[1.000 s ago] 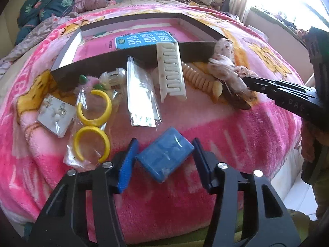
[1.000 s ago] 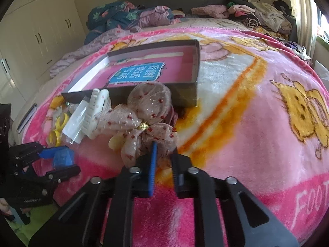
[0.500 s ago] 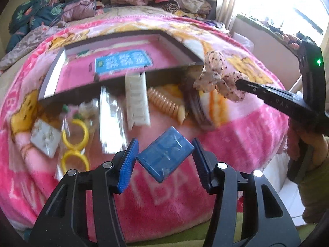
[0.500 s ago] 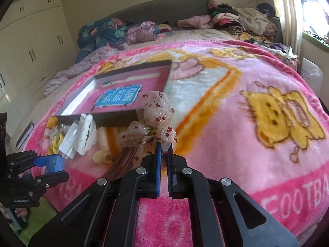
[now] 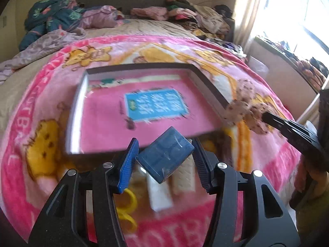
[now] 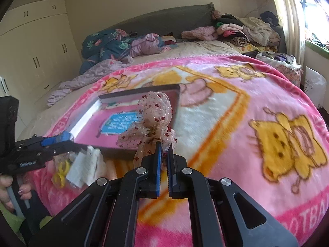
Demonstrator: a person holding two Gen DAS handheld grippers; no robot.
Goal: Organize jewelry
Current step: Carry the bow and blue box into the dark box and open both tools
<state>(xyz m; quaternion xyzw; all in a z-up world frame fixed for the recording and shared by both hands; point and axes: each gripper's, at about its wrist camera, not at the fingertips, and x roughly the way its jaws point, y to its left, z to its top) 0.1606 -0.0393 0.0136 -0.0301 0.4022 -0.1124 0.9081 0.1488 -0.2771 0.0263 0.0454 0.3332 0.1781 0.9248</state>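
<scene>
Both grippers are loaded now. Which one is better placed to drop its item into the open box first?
Left, probably. The left gripper holds the blue case just over the box near edge. The right gripper, pinching the spotted bow, sits off the box's right corner.

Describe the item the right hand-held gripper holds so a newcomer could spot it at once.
On the pink blanket lies a shallow open box. In front of its near right corner, the right hand-held gripper pinches a bow. It is sheer beige fabric with small red dots, unlike the hard plastic pieces nearby.
</scene>
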